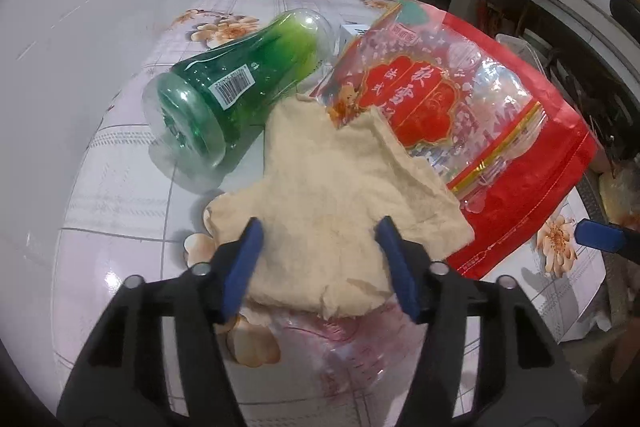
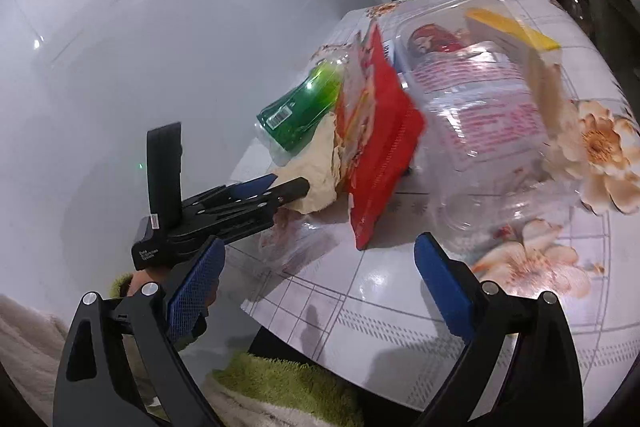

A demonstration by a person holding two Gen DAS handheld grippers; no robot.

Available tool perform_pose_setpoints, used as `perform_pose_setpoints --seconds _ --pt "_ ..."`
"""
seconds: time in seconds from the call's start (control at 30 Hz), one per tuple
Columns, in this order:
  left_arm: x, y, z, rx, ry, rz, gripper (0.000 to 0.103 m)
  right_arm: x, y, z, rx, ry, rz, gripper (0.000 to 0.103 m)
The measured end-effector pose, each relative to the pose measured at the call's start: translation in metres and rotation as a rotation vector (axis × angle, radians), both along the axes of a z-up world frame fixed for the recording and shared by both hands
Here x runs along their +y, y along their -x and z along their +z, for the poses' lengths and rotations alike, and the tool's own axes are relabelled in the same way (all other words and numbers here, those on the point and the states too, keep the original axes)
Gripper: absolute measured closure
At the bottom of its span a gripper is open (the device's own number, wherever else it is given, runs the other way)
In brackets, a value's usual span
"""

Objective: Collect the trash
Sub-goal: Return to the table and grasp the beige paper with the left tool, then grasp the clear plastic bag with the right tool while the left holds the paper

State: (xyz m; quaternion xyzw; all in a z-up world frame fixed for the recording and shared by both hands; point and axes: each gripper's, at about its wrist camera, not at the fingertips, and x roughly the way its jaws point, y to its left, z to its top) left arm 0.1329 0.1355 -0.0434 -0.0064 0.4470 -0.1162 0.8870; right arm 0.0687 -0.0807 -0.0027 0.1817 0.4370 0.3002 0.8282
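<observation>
Reaching down over the crumpled cream paper napkin (image 1: 320,195), the left gripper (image 1: 318,259) has its blue pads set either side of the wad, one at each flank, with the napkin between them; whether they already press on it cannot be told, though the paper bulges between them. The napkin lies on the floral plastic-covered table (image 1: 120,187), its far edge tucked under the red and clear plastic snack bag (image 1: 460,115) and just beside the green plastic bottle (image 1: 240,83) lying on its side. A thin clear film wrapper (image 1: 340,339) sits under the near edge of the napkin.

The right gripper (image 2: 320,287) hangs spread wide over the near table edge, nothing between its pads, facing a clear plastic clamshell box (image 2: 480,107) behind the red bag.

The step in hand looks like the first pick: taking the napkin. The next move probably calls for closing fully on the soft wad, then lifting gently so the bag resting on it slides off rather than dragging along or knocking the bottle into a roll.
</observation>
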Motion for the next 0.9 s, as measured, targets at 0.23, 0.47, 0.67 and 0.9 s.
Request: perform_pose_setpoints --seconds 0.23,0.47,0.67,0.9 --pt "0.014 0.005 0.002 -0.007 0.029 0.030 0.083 0.027 -0.007 -0.002 -0.004 0.053 0.048 0.010" --pt "0.033 0.019 0.025 -0.080 0.135 0.062 0.093 0.041 -0.007 -0.005 -0.016 0.103 0.073 0.010" --pt "0.049 0.029 0.036 -0.110 0.249 0.082 0.094 0.056 -0.014 -0.013 0.002 0.102 0.098 0.010" --pt "0.063 0.041 0.049 -0.160 0.271 0.124 0.097 0.085 -0.028 -0.023 0.013 0.133 0.139 0.020"
